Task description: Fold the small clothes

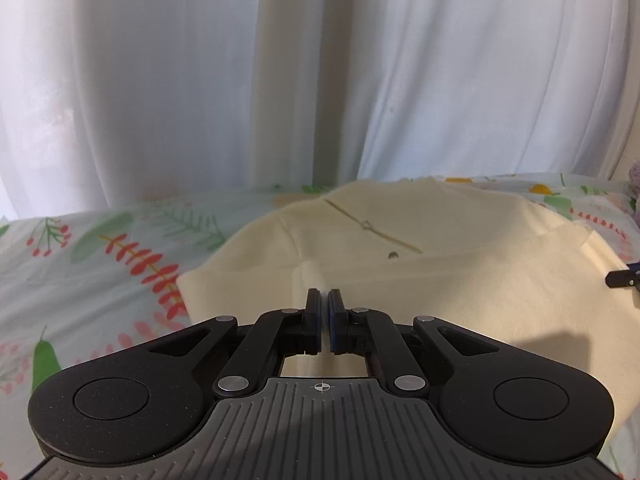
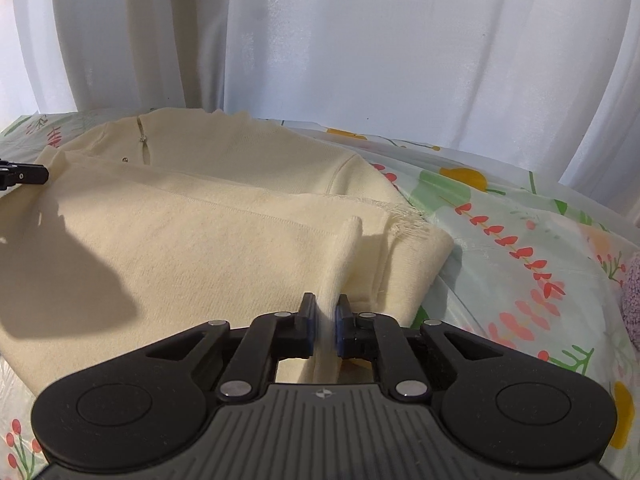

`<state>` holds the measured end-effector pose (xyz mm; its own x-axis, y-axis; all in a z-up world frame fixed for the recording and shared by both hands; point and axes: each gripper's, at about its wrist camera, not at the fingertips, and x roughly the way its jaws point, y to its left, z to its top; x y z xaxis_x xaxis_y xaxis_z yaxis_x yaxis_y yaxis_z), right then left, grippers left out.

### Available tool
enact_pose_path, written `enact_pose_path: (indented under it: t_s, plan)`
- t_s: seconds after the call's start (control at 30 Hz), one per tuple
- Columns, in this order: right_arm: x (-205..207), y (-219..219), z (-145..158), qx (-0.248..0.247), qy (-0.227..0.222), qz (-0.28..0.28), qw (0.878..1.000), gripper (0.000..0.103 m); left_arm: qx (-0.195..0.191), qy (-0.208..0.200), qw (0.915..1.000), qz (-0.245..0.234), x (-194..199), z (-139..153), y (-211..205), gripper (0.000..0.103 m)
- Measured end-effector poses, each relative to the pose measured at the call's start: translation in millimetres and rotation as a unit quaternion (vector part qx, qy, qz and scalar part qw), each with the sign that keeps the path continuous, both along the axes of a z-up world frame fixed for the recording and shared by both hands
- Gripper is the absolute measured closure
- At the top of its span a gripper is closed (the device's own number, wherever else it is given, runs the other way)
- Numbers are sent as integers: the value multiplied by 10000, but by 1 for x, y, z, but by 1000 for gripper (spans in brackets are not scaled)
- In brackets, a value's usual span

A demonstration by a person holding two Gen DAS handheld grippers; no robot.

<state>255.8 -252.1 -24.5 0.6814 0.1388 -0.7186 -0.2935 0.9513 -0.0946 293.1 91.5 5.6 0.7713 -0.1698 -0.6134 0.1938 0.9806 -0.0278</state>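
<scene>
The right gripper (image 2: 325, 304) pinches a raised ridge of the cream sweater (image 2: 208, 216), its two pads pressed against the cloth from either side; the sweater lies folded on a floral bedsheet (image 2: 520, 232), with a frayed edge (image 2: 404, 220) near its right side and a small button (image 2: 125, 159) beside the neck slit; the left gripper (image 2: 24, 174) pokes in at the left edge; white curtains (image 2: 360, 40) hang behind.

Soft daylight glows through the white curtains (image 1: 320, 72) behind the bed, washing them out. Dark shadows fall across the cream sweater (image 2: 180, 232) in both views. Fisheye bending curves the edges, corners vignette black, and the foreground is slightly blurred.
</scene>
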Motion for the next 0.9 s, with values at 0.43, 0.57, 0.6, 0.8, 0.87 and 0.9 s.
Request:
enact_pose_path:
  t_s: [0.43, 0.57, 0.6, 0.8, 0.87, 0.9]
  plan:
    - [74, 17, 41, 25, -708, -311, 9970, 97, -254, -389, 9980, 431, 80, 54, -1, 98]
    - [59, 15, 31, -160, -433, -111, 9989, 96, -241, 447, 9987, 38, 58, 14, 0, 70]
    - [52, 11, 25, -235, -314, -90, 9992, 96, -177, 545, 9984, -4, 53, 7, -1, 69]
    - [33, -15, 7, 108, 92, -176, 9997, 94, -368, 905, 9952, 58, 31, -25, 6, 56]
    - [35, -14, 9, 203, 109, -205, 9995, 90, -568, 912, 9941, 156, 33, -26, 8, 59]
    - [37, -14, 10, 296, 120, -188, 9993, 89, -658, 924, 9934, 182, 33, -25, 9, 67]
